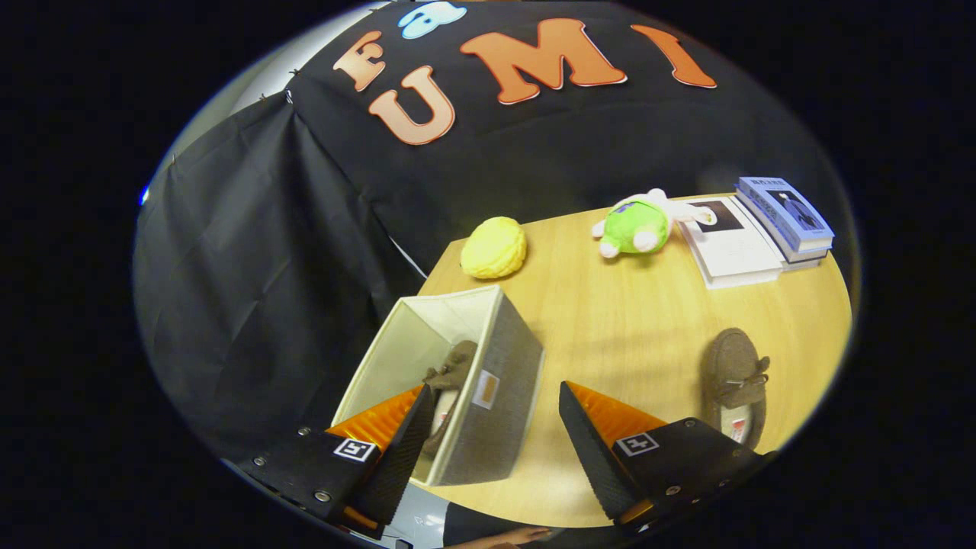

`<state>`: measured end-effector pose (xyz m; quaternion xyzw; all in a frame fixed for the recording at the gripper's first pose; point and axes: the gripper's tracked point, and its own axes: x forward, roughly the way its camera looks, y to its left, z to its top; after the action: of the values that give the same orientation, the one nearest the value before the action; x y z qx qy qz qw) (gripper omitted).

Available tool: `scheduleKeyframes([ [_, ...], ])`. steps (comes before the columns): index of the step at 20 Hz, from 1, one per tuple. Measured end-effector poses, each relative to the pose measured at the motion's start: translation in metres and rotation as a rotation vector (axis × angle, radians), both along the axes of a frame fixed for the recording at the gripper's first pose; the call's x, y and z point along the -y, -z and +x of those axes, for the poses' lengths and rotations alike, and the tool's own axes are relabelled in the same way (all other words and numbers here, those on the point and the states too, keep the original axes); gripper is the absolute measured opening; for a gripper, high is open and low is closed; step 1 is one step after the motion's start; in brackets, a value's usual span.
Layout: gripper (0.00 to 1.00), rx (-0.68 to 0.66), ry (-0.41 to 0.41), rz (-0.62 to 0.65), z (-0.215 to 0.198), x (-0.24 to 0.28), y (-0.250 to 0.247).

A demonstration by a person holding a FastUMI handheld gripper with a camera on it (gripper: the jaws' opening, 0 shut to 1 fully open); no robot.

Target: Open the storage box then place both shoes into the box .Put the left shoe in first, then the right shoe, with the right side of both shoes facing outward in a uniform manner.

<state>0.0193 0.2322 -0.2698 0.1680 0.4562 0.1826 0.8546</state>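
The gripper (492, 427) hangs spread and empty over the near wall of the open storage box (499, 381), which holds one brown shoe (451, 366). The second shoe (733, 385) lies on the table (625, 320) beyond the right finger, its long axis roughly parallel to the fingers.

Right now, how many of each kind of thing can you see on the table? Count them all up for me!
Shoes: 2, one in the storage box, one on the table (shoe in box, shoe on table)
Storage box: 1
Plush toys: 2 (yellow, green)
Books: 3 (white, two stacked blue-covered)
Total: 8
The gripper is open, holding nothing.
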Motion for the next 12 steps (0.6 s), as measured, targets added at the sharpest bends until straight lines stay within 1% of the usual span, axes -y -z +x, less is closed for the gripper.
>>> scheduleKeyframes([
  [2,0.98,-0.012,0.023,-0.034,-0.005,0.03,0.016],
  [5,0.98,-0.024,0.03,-0.095,-0.018,0.077,0.031],
  [9,0.98,-0.038,0.056,-0.185,-0.025,0.129,0.059],
  [12,0.98,-0.039,0.093,-0.256,-0.027,0.166,0.077],
])
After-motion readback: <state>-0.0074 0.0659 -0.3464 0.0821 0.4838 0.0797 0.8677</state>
